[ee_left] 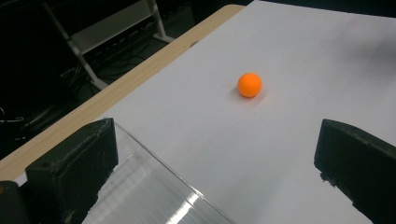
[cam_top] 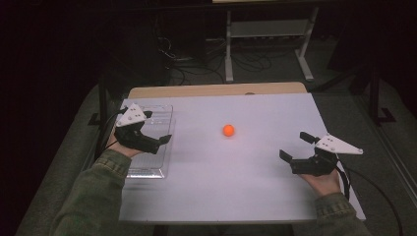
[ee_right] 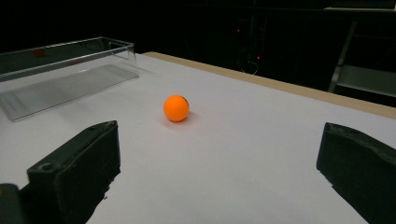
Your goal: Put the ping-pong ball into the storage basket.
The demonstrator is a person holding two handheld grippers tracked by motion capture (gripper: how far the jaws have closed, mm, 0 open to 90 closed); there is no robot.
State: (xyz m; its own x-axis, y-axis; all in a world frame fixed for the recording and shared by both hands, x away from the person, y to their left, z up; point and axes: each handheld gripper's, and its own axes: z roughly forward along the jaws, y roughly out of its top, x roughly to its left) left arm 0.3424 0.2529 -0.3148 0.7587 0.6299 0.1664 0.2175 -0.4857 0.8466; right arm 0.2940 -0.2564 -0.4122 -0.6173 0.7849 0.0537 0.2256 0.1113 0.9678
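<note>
An orange ball rests alone near the middle of the white table top. In the left gripper view the ball lies ahead between the wide-set jaws; in the right gripper view the ball sits ahead, left of centre. My left gripper hovers open over a clear plastic tray at the table's left side, with nothing between its fingers. My right gripper is open too, near the right edge, pointing left toward the ball and holding nothing.
The clear tray is long, shallow and holds nothing; its rim passes under the left jaws. A wooden strip runs along the table's far edge. Beyond it stand a white metal frame and loose cables on a dark floor.
</note>
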